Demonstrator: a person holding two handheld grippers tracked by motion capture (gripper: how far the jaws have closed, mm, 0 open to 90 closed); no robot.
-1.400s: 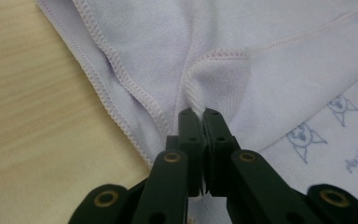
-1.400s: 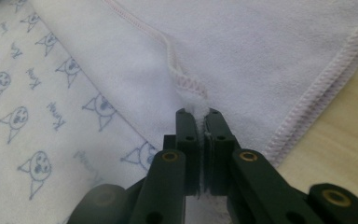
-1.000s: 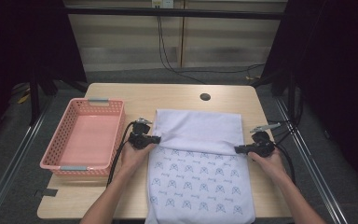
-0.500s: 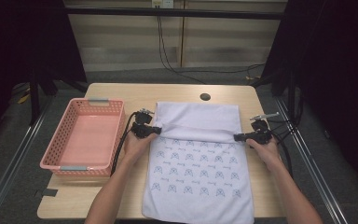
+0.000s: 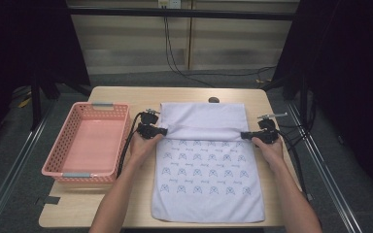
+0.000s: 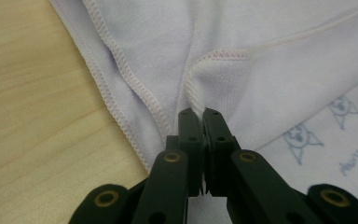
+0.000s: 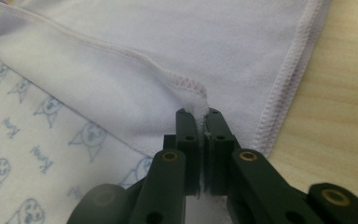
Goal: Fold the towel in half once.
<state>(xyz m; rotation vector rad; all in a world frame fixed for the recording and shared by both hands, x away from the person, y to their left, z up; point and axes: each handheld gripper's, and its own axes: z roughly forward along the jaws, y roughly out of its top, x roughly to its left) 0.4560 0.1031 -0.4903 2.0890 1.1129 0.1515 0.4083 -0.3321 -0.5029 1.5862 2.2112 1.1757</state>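
Both claws have carried the folded edge of the towel [image 5: 206, 170] farther toward the table's far edge than a second ago, so the plain band across the top is narrower and more of the printed side lies open toward me. My left claw [image 5: 162, 131] sits at the towel's left edge, and in the left gripper view its jaws are clenched on a pinched corner of the hem [image 6: 196, 100], the white stitching squeezed up between the black tips. My right claw [image 5: 244, 135] sits at the towel's right edge, level with the left one; in the right gripper view it is likewise clenched on a bunched bit of hem [image 7: 198, 106].

I see the towel lying flat on the table [image 5: 126, 94], filling most of its right half, its near edge close to the table's near edge and its far edge short of the small dark disc [image 5: 213, 100] near the far edge. Between the claws the fold runs straight across, plain cloth beyond it and the blue cat print on my side. A pink basket [image 5: 58, 162] stands along the table's left edge, just beside my left hand [image 5: 143, 144] and apart from the towel.
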